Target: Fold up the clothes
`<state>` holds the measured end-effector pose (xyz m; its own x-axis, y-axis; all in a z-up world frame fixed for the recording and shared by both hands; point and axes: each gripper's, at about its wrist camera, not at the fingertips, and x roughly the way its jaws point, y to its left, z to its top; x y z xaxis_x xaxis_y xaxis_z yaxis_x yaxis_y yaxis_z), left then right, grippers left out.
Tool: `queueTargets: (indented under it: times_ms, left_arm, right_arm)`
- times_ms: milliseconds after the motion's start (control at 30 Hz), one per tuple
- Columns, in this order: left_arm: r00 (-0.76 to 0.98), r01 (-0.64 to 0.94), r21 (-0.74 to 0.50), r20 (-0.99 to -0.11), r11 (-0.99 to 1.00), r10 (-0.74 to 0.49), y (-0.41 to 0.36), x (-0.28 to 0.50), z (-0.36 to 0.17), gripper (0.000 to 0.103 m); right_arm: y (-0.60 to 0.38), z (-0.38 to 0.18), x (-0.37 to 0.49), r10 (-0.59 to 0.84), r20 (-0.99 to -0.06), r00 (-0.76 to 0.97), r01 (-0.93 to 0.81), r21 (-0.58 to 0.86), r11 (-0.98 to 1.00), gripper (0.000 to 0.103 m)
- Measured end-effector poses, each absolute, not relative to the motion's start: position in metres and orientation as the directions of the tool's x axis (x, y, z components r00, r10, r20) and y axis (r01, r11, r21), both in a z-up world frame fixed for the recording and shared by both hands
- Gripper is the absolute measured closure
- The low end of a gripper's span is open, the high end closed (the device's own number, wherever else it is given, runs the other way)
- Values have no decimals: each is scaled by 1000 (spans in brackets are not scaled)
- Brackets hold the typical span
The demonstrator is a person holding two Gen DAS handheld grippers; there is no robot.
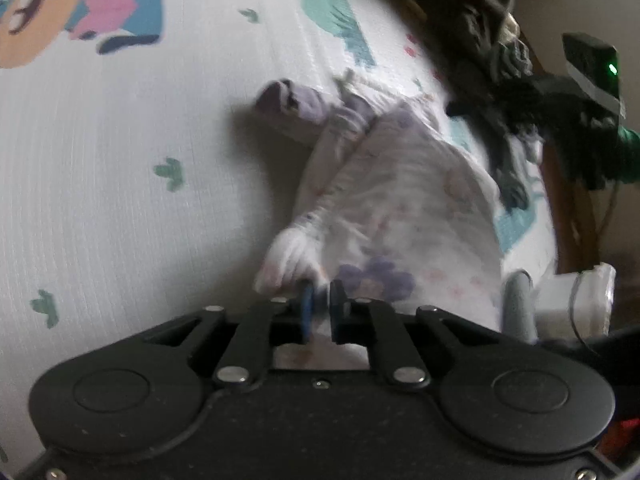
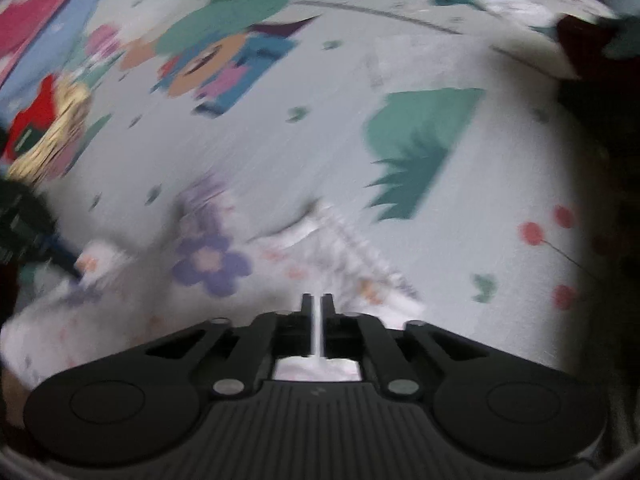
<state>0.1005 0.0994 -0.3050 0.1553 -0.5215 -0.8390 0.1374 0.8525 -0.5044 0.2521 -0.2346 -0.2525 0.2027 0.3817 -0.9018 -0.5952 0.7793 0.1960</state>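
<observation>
A small white garment with purple flowers [image 1: 400, 200] lies bunched on the patterned bedsheet [image 1: 120, 160], one sleeve with a purple cuff [image 1: 288, 100] reaching away from me. My left gripper [image 1: 322, 294] is shut on a white bunched edge of this garment. In the right wrist view the same garment [image 2: 224, 264] spreads across the lower left, its purple flower clearly showing. My right gripper [image 2: 318, 300] is shut on a thin fold of that garment's white cloth. The left gripper [image 2: 60, 256] shows at the far left edge, blurred, holding the cloth.
The white bedsheet [image 2: 400, 80] carries cartoon prints and green grass shapes. A dark heap of clothes [image 1: 492, 52] lies at the upper right. A black device with a green light [image 1: 596, 68] stands at the right, beside the bed's edge. Both views are motion blurred.
</observation>
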Motion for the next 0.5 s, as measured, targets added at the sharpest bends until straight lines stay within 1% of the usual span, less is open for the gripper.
queueTargets:
  times_ms: [33, 67, 233, 333, 367, 467, 500]
  left_arm:
    - [177, 110, -491, -846, 864, -503, 102, 101, -305, 42]
    - [197, 76, -486, -849, 871, -491, 105, 102, -306, 24]
    - [171, 9, -508, -848, 861, -502, 107, 108, -323, 24]
    - [152, -29, -520, -846, 853, -511, 107, 112, -333, 24]
    - [146, -41, -524, -845, 851, -514, 108, 113, -337, 24]
    - [140, -28, -525, -845, 850, -517, 103, 113, -339, 27]
    - [138, -22, -525, -844, 851, -518, 102, 114, -339, 28]
  right_arm:
    - [-238, -251, 254, 357, -901, 247, -573, 161, 803, 12]
    - [-242, -249, 255, 331, -898, 291, -550, 127, 826, 0]
    - [-253, -266, 267, 340, -909, 242, -495, 186, 849, 2]
    - [-253, -281, 267, 340, -917, 209, -496, 200, 845, 9]
    - [-252, -285, 267, 341, -918, 200, -497, 205, 843, 9]
    - [-251, -298, 262, 345, -922, 175, -501, 218, 837, 20]
    - [-250, -302, 260, 347, -923, 167, -503, 223, 835, 26]
